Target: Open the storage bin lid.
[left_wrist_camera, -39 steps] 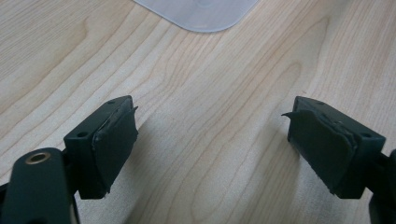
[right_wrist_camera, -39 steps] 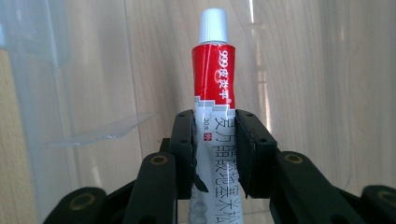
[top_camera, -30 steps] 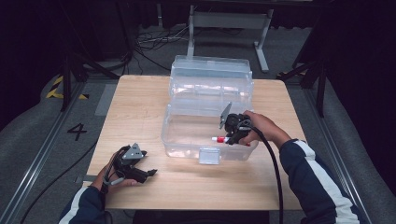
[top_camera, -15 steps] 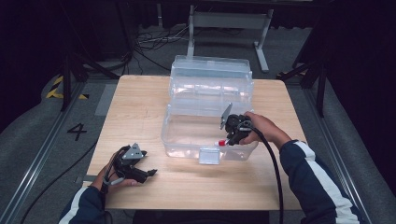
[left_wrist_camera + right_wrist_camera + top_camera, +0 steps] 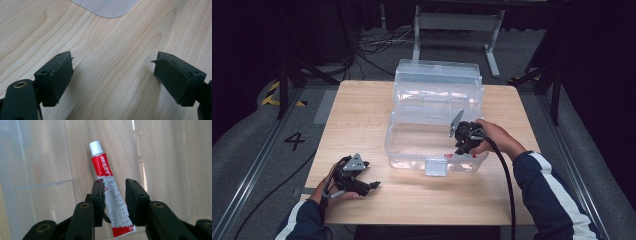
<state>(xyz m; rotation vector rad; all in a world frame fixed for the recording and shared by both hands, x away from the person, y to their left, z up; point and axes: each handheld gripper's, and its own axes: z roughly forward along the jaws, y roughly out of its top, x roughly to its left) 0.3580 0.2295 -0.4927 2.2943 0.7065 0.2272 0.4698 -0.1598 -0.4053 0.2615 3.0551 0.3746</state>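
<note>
The left hand-held gripper [image 5: 371, 186] rests wide and empty on the surface [image 5: 362, 115]. The right hand-held gripper [image 5: 114, 197] holds a tube [image 5: 108, 187] inside the clear box [image 5: 412, 145]; I judge that placing and releasing remain.

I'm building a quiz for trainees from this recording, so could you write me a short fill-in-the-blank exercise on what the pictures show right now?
1. The right gripper is shut on a red and white ____.
2. The tube's cap is coloured ____.
3. The left gripper has its jaws ____ over the wooden table.
4. The right gripper reaches into a clear plastic ____.

Missing words: tube; white; open; box
</note>
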